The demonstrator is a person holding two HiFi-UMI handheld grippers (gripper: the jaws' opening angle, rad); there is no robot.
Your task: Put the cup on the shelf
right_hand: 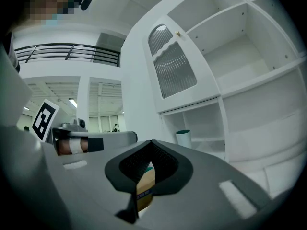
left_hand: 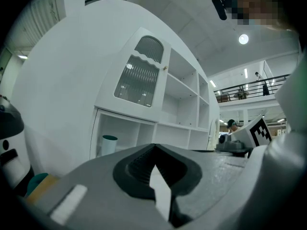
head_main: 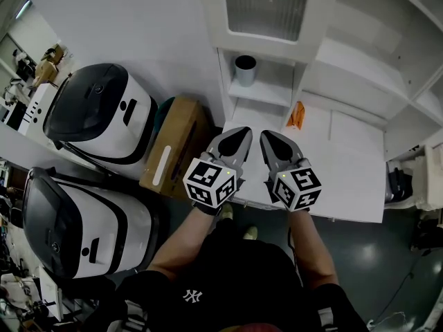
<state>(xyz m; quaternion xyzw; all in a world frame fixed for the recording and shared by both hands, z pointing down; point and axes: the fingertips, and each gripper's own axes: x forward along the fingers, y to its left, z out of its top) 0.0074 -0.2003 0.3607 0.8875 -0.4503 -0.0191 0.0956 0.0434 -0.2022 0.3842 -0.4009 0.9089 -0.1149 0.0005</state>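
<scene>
We hold the left hand-held gripper [head_main: 243, 133] and the right hand-held gripper [head_main: 267, 137] side by side at the middle of the head view. Both point toward the top of the frame, and each carries its marker cube [head_main: 210, 180] at the end nearest us. Both are clenched and grasp nothing. In the left gripper view the jaws meet at their tips, with only a white surface showing through the notch behind them. In the right gripper view the jaws are likewise pressed together, and a slice of the cardboard box [head_main: 176, 144] shows through the notch. The tips of both lie over the near part of the white desk [head_main: 346, 178], apart from everything on it. Just beyond the right one, toward the upper right, an orange packet [head_main: 295, 116] lies on the desk. Further up the frame, the cup [head_main: 245, 70], pale with a dark rim, stands upright on a shelf [head_main: 259, 92] inside an open compartment of the white shelf unit [head_main: 360, 54], well apart from both tips. Directly above that compartment is a ribbed glass door [head_main: 266, 5]. At the left of the frame the cardboard box stands against the unit's side. Beyond it are two white-and-black machines [head_main: 97, 113], one above the other in the picture.
</scene>
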